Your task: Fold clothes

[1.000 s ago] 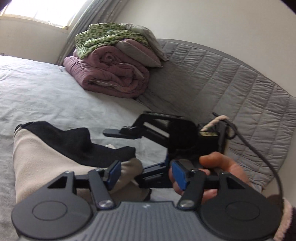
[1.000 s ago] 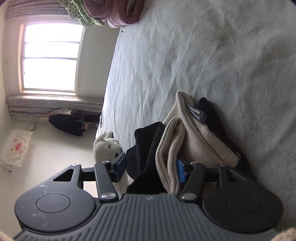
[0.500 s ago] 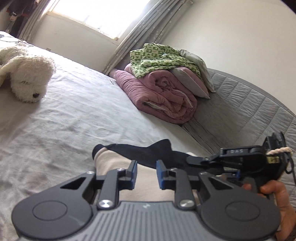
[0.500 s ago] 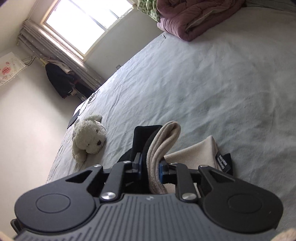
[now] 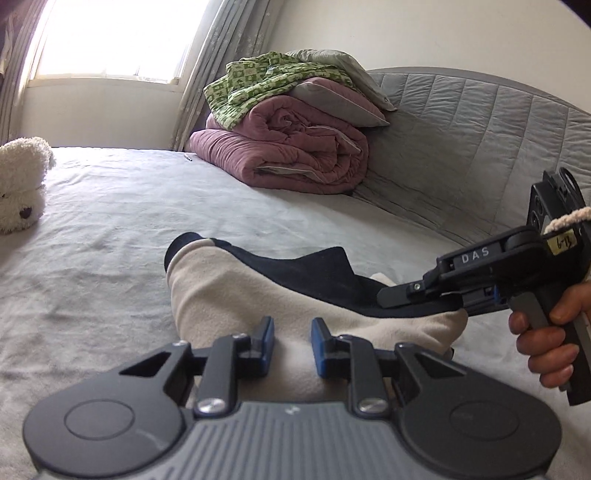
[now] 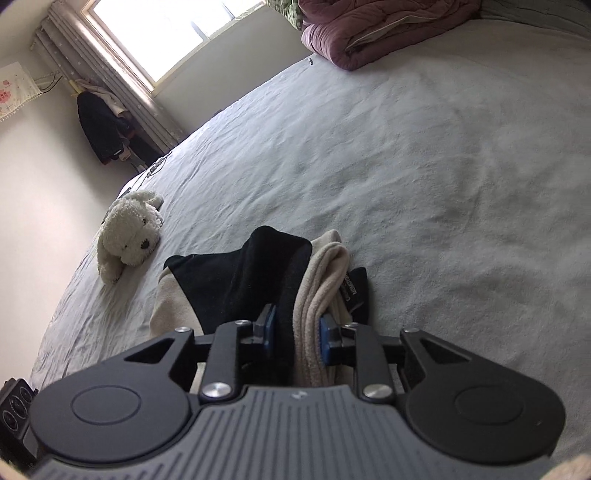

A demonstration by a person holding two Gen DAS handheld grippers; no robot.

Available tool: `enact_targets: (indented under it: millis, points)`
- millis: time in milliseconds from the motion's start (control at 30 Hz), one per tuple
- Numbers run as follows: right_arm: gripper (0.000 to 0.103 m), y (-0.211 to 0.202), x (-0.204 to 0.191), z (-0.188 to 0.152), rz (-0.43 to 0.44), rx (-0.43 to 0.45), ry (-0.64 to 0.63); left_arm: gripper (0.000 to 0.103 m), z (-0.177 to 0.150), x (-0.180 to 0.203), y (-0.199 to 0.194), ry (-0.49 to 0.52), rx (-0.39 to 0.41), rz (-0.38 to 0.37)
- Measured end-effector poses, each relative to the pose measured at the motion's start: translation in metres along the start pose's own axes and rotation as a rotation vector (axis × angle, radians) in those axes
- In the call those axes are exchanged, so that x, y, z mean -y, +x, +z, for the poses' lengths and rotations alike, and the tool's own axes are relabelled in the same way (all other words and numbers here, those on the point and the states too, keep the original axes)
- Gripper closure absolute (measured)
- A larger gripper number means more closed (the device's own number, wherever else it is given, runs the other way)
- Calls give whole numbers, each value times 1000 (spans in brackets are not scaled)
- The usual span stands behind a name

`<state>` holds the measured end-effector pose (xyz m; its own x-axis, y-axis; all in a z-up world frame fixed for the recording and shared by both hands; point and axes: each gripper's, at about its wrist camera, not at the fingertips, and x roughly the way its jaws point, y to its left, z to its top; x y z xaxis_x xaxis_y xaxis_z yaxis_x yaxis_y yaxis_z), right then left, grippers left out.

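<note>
Left wrist view: the left gripper (image 5: 292,338) sits low over a beige and black garment (image 5: 236,288) that lies on the grey bed (image 5: 110,206). Its blue pads (image 5: 266,334) stand a small way apart with beige fleece showing in the gap; whether they press the cloth or only hover above it cannot be told, as the gripper body hides the garment's near edge. At the right edge a hand (image 5: 550,332), cut off by the frame, holds the right gripper (image 5: 424,299), whose jaws are closed on the garment's black and beige end and lift it slightly off the bed. Toward the bed's far corner a folded purple quilt (image 5: 291,155) rests against the quilted headboard (image 5: 461,147), with a green patterned cloth (image 5: 266,81) and a grey pillow (image 5: 343,99) on top. A white plush dog (image 5: 22,184) is cut off at the left edge

Right wrist view: the right gripper (image 6: 294,332) is clamped on a bunched fold of the garment (image 6: 258,273), black layer against the left pad and beige against the right. A small black label (image 6: 352,291) beside the fold carries print too small to read. The plush dog (image 6: 129,232) lies near the bed's (image 6: 406,166) left edge, just beyond the garment. The quilt (image 6: 369,26) is cut off at the top. Dark clothes (image 6: 103,129) hang by the window, details unclear
</note>
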<state>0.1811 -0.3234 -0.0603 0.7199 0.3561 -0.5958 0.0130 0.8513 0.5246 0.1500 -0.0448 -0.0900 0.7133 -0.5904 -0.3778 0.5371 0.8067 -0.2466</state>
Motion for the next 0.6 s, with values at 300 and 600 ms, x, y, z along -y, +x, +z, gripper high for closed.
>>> enact_targets:
  millis: [300,600]
  points:
    - [51,22,-21,27,-27,46,-54,81,1,1,0,5,6,12]
    - [91,39,-48,6,-145,130,-196,80,10,-3,-6,-32,32,-25]
